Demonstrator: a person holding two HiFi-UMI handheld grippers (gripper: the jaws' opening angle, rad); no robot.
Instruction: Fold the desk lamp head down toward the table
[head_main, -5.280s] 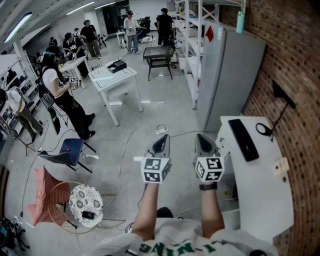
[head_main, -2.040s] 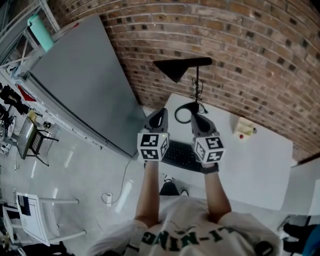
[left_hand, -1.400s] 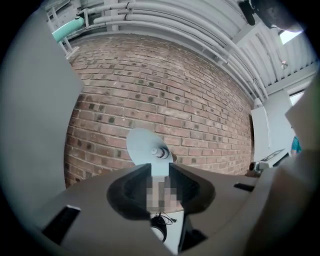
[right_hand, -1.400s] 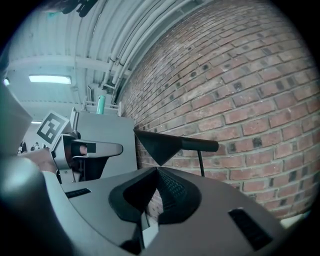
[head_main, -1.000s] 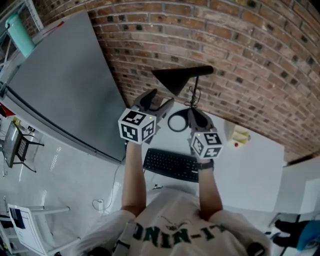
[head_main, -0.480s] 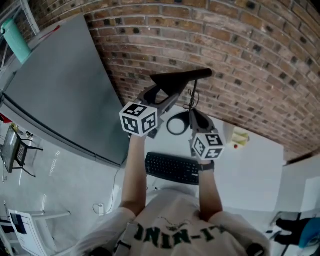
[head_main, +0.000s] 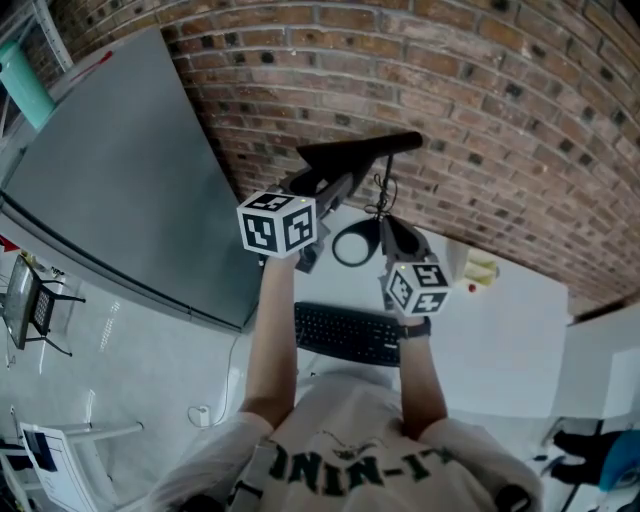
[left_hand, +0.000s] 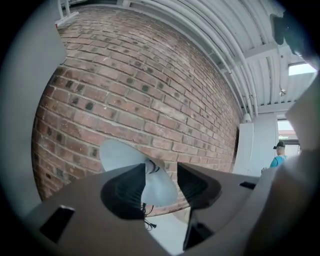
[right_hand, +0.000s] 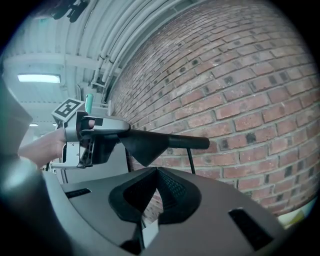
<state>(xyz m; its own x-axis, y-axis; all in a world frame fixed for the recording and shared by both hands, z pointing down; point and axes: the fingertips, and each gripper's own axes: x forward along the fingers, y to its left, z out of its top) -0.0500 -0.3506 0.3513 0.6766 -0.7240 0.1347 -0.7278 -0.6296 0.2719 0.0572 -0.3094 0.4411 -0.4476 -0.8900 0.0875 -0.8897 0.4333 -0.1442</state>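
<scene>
The black desk lamp stands on the white table (head_main: 500, 330) against the brick wall, its ring base (head_main: 352, 243) flat and its cone head (head_main: 350, 160) level on a thin stem (head_main: 387, 190). My left gripper (head_main: 325, 185) is raised at the head's wide end. Its jaws have just been closing, and the shade (left_hand: 120, 152) lies between the pads (left_hand: 125, 187), which touch it. From the right gripper view, the left gripper (right_hand: 95, 137) clasps the head (right_hand: 150, 145) from the left. My right gripper (head_main: 392, 232) hangs lower, beside the stem, shut (right_hand: 157, 172) and empty.
A black keyboard (head_main: 345, 333) lies at the table's near edge below both grippers. A small pale box (head_main: 478, 270) sits at the right of the lamp. A tall grey panel (head_main: 110, 170) stands at the left of the table, and the brick wall (head_main: 480, 90) is close behind.
The left gripper has risen and reached forward to the lamp head, and its jaws have gone from wide apart to closed round the shade. The right gripper has stayed in place.
</scene>
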